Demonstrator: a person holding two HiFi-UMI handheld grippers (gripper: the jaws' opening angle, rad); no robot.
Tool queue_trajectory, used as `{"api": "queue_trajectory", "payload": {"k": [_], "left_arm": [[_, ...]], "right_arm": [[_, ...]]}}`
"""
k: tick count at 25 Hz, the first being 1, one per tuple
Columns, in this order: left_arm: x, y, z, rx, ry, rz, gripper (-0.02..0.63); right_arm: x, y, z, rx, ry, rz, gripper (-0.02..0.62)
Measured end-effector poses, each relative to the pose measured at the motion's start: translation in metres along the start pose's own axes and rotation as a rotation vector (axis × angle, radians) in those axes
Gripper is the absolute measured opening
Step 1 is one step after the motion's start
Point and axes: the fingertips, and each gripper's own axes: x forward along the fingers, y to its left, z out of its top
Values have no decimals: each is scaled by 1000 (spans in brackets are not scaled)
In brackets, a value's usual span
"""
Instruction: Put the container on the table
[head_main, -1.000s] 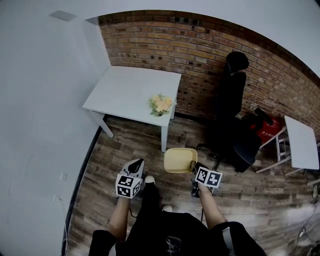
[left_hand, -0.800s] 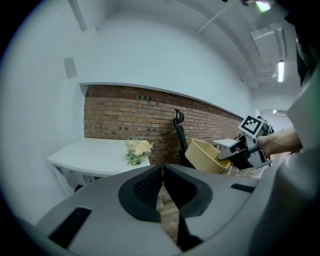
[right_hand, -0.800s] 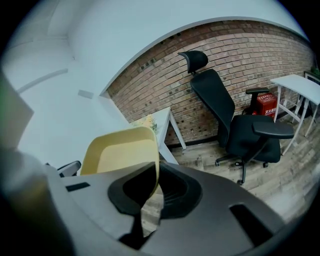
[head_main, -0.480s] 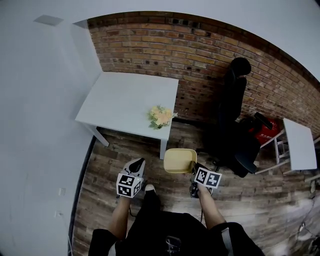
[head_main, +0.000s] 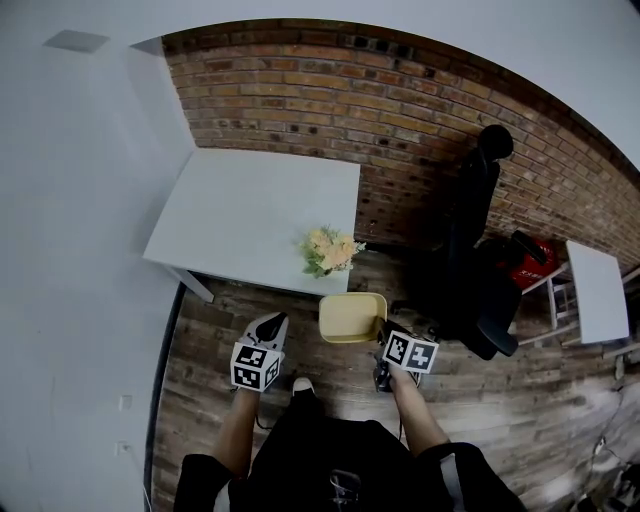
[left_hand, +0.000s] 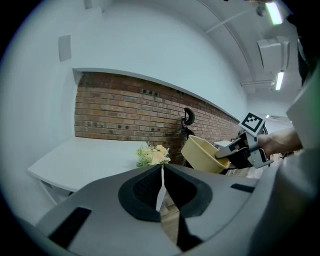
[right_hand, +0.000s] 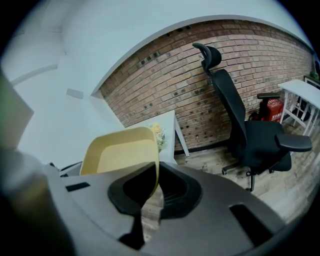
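Observation:
A pale yellow container hangs in the air just off the white table's near right corner. My right gripper is shut on its rim, and the same container fills the left of the right gripper view and shows tilted as a yellow container in the left gripper view. My left gripper hangs lower left of it, jaws shut with nothing in them. A small bunch of yellow flowers stands on the table's front right corner.
A black office chair stands to the right against the brick wall. A red object and a second white table lie further right. The floor is wooden planks.
The white table and flowers have drawn nearer in the head view. The container, still held by my right gripper, now sits close beside the table's corner.

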Motion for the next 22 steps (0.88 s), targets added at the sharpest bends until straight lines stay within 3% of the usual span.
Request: {"api": "queue_trajectory", "payload": {"k": [11, 22], "left_arm": [[24, 69, 17, 6, 0, -18, 25], [47, 100, 21, -1, 18, -32, 25]], "right_arm": [[53, 31, 59, 5, -64, -8, 34], [77, 37, 95, 22, -93, -9, 34]]}}
